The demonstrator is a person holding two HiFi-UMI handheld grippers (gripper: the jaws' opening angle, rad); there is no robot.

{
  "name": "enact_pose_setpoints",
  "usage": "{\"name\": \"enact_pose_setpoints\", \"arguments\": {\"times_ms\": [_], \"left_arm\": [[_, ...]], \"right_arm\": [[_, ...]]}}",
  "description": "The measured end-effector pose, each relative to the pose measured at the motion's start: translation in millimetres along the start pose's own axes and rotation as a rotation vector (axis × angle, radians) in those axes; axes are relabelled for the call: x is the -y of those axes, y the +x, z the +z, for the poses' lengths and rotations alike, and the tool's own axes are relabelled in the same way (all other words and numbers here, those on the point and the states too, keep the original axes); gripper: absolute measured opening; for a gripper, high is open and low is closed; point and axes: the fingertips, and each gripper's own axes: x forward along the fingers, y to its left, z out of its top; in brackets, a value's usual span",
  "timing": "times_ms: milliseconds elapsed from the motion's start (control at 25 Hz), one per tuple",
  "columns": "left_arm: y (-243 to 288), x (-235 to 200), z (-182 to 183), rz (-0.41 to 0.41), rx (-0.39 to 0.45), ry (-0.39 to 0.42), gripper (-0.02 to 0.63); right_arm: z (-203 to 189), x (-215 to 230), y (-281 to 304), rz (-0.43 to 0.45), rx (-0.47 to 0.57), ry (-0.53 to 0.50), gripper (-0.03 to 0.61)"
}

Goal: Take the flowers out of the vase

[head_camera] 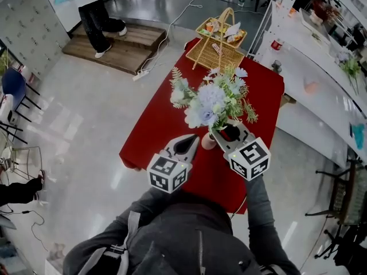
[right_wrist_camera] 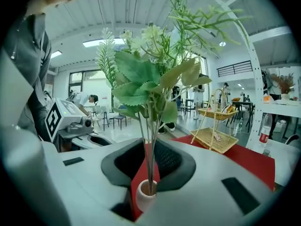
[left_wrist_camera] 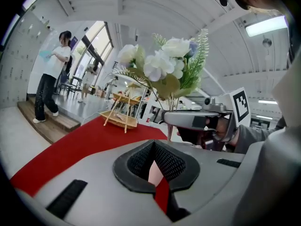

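Head view shows the red table with the flowers, a pale blue and white bunch with green sprigs, rising over its near half, and both grippers reaching in under the bunch. The right gripper has its jaws closed down on the flowers low on the stems, just above the mouth of the small pale vase, and the stem ends sit inside it. The left gripper lies just beside the vase with its jaws together and nothing in them. The step in hand looks like the lift-out. It probably goes best as a straight pull along the line of the stems, with the grip kept firm so none slip loose. The left gripper should be ready to steady the light vase if it tips or rides up with them.
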Motion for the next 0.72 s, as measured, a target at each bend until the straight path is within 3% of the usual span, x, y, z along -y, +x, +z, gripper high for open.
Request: {"name": "enact_pose_setpoints", "arguments": {"times_ms": [720], "left_arm": [[5.8, 7.0, 47.3, -0.047, 0.067, 0.072, 0.009]], "right_arm": [[59.3, 4.1, -10.6, -0.022, 0.155, -0.003, 0.057]]}}
